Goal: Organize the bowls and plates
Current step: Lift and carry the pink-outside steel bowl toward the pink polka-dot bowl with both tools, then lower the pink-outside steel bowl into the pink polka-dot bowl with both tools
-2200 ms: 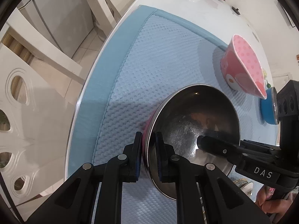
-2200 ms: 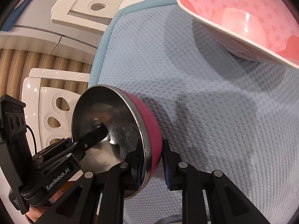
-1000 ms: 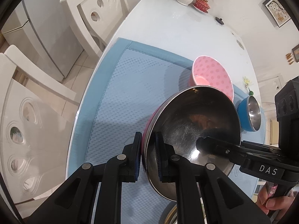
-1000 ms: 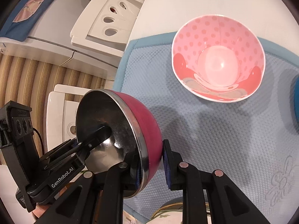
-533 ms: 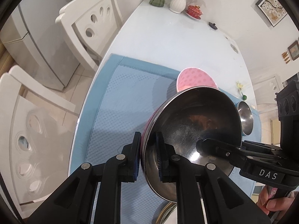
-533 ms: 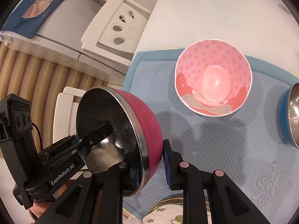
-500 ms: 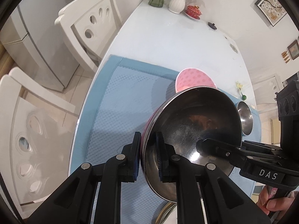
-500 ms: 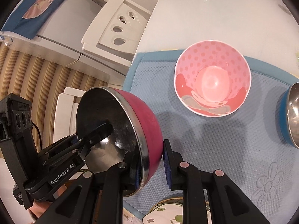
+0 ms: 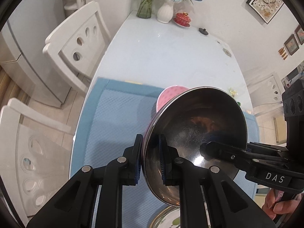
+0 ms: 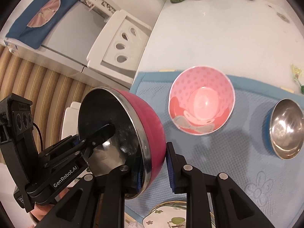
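Both my tongs pinch one bowl's rim: my left gripper (image 9: 150, 157) near the frame's lower middle, my right gripper (image 10: 153, 168) opposite. The magenta bowl (image 10: 150, 119) hangs tilted above the blue mat (image 10: 237, 152), steel mouth facing left in the right view. On the mat sit a pink bowl (image 10: 201, 102) and, at right, a blue bowl (image 10: 285, 127). A white table (image 10: 218, 28) stretches beyond, chairs (image 9: 77, 41) along its left edge.

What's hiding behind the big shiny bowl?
In the left wrist view, the magenta steel bowl covers most of the pink polka-dot bowl; only its top edge peeks out. The blue steel bowl, seen by the right camera, is hidden there entirely.
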